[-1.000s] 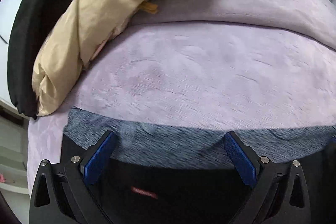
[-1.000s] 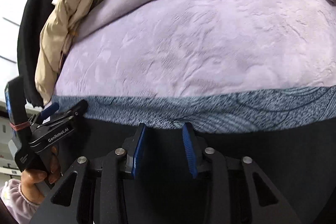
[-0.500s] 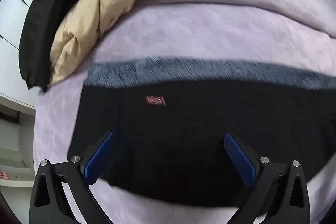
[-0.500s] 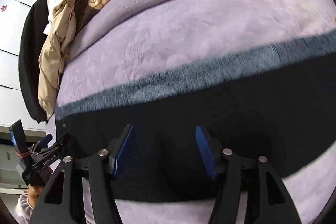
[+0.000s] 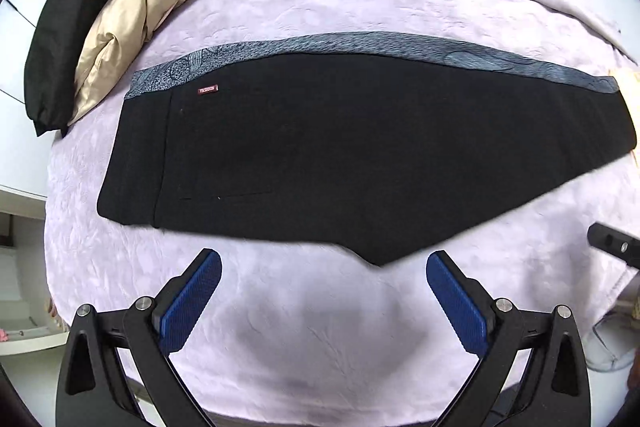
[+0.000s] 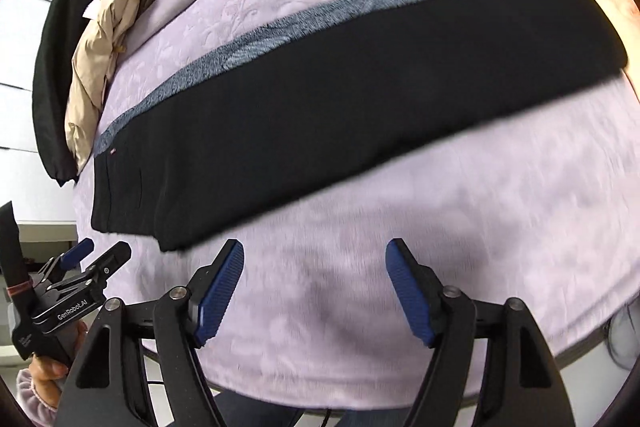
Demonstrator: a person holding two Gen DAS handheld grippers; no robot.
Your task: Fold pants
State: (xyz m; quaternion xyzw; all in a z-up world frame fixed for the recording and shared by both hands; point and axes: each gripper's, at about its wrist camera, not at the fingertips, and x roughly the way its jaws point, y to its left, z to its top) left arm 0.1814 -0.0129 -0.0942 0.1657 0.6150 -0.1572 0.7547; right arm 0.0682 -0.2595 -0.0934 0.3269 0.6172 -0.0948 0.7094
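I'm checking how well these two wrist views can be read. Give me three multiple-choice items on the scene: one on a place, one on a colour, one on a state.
1. Where does the beige jacket lie relative to the black pants?
A. Beyond their waistband end
B. On top of them
C. Under them

2. What colour is the blanket under the pants?
A. Green
B. Pale purple
C. Red

3. What do the left gripper and right gripper hold?
A. Each a trouser leg
B. The jacket
C. Nothing

Answers: 1 A, the jacket is piled past the end with the small red label. 2 B, lilac plush shows all around. 3 C, only blanket shows between both sets of blue pads, and the right jaws are opening.
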